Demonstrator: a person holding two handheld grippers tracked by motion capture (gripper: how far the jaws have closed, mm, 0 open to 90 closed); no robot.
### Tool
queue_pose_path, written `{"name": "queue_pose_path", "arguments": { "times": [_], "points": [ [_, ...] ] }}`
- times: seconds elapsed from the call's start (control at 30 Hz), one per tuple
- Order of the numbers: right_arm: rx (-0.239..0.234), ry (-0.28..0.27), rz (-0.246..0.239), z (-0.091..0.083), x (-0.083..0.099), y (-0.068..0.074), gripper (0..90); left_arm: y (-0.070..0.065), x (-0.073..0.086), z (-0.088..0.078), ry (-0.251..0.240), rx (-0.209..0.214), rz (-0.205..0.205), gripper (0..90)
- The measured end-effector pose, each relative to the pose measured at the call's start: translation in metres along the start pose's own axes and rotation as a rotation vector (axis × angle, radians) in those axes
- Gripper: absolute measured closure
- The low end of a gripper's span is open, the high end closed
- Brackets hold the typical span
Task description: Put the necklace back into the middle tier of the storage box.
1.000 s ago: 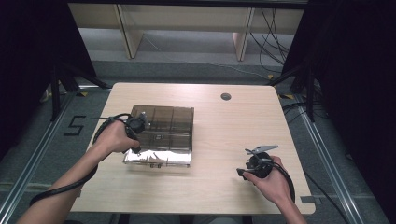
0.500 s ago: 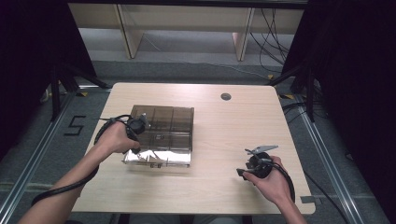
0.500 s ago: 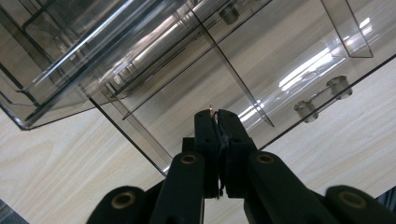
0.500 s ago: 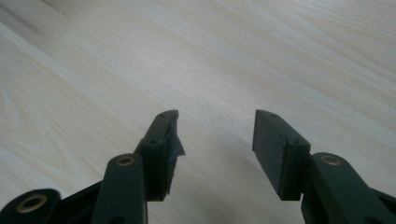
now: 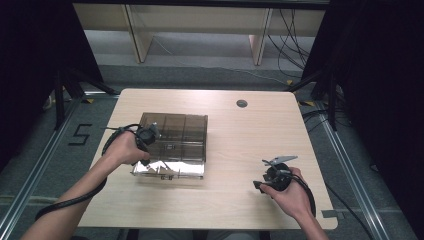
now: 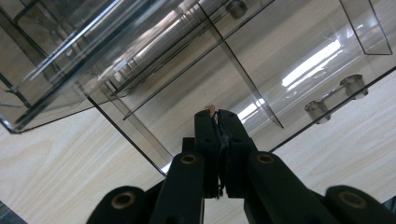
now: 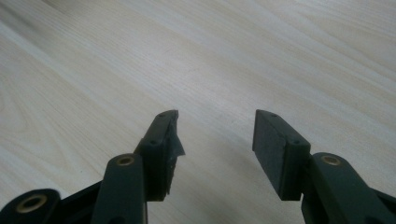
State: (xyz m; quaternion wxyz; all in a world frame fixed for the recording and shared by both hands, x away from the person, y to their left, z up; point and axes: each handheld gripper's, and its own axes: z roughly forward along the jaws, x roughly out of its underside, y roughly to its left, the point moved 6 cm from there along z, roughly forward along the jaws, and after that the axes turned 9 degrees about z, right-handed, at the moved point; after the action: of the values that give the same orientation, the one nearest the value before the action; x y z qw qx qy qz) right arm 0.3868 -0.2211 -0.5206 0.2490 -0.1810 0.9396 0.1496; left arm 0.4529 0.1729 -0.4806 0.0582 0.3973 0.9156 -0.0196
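Note:
A clear plastic compartment box point(image 5: 170, 167) lies on the left half of the wooden table point(image 5: 240, 145), its smoky lid point(image 5: 175, 130) folded open toward the far side. My left gripper point(image 5: 149, 135) hovers at the box's left edge. In the left gripper view its jaws are shut point(image 6: 217, 114) over the clear dividers point(image 6: 243, 74), with a tiny brownish bit point(image 6: 210, 108) pinched at the tip. Near the front right, my right gripper point(image 5: 272, 176) is held low over bare wood. Its jaws stand open point(image 7: 215, 121) with nothing between them.
A round cable hole point(image 5: 242, 103) is set into the table near the far edge. Two metal fittings point(image 6: 329, 98) sit on the box wall. Shelving and cables point(image 5: 285, 40) lie beyond the table. Dark curtains flank both sides.

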Motion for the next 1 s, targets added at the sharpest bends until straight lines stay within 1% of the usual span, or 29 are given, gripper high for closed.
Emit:
{"name": "queue_pose_path", "arguments": {
  "times": [0.03, 0.1, 0.17, 0.27, 0.43, 0.47, 0.6, 0.67, 0.7, 0.77, 0.8, 0.83, 0.97, 1.0],
  "points": [
    [0.000, -0.001, 0.000, 0.0001, -0.0001, 0.0000, 50.6, 0.0002, 0.0001, 0.0011, 0.006, 0.001, 0.006, 86.9],
    [0.000, -0.003, 0.001, 0.0002, -0.0003, 0.0000, 50.6, -0.0003, -0.0003, 0.0020, 0.002, 0.001, -0.001, 86.9],
    [-0.003, -0.003, 0.008, 0.0005, -0.0003, 0.0006, 50.5, 0.0002, -0.0005, 0.0030, 0.008, 0.000, 0.003, 86.8],
    [0.000, -0.004, 0.003, 0.0005, -0.0004, 0.0000, 50.5, 0.0004, -0.0005, 0.0044, 0.014, 0.000, 0.009, 86.7],
    [-0.001, -0.001, 0.008, 0.0003, -0.0001, 0.0004, 50.4, -0.0005, -0.0007, 0.0067, 0.017, 0.000, 0.011, 86.5],
    [-0.002, -0.004, 0.000, 0.0006, -0.0003, -0.0002, 50.5, -0.0010, -0.0008, 0.0074, 0.014, 0.000, 0.006, 86.3],
    [-0.004, -0.004, 0.001, 0.0007, -0.0003, 0.0000, 50.4, -0.0007, -0.0003, 0.0085, 0.022, 0.000, 0.014, 86.3],
    [-0.002, -0.002, 0.007, 0.0004, -0.0001, 0.0004, 50.4, -0.0007, -0.0002, 0.0090, 0.022, 0.001, 0.015, 86.2],
    [-0.002, 0.005, 0.030, 0.0001, 0.0008, 0.0021, 50.4, -0.0006, -0.0001, 0.0092, 0.022, 0.002, 0.014, 85.8],
    [0.000, 0.004, 0.032, 0.0001, 0.0007, 0.0022, 50.4, -0.0005, 0.0003, 0.0094, 0.023, 0.002, 0.015, 84.7],
    [-0.001, 0.004, 0.032, 0.0000, 0.0006, 0.0023, 50.4, -0.0002, 0.0007, 0.0095, 0.021, 0.002, 0.015, 84.7],
    [0.000, -0.001, 0.005, -0.0001, -0.0001, 0.0002, 50.4, -0.0001, 0.0009, 0.0094, 0.018, 0.001, 0.012, 83.8],
    [0.000, 0.000, 0.001, -0.0001, -0.0001, 0.0000, 50.4, -0.0003, 0.0022, 0.0059, 0.006, 0.004, 0.008, 82.1],
    [0.000, 0.000, -0.005, -0.0001, 0.0000, -0.0003, 50.4, -0.0009, 0.0025, 0.0040, -0.002, 0.006, 0.000, 81.6]
  ]
}}
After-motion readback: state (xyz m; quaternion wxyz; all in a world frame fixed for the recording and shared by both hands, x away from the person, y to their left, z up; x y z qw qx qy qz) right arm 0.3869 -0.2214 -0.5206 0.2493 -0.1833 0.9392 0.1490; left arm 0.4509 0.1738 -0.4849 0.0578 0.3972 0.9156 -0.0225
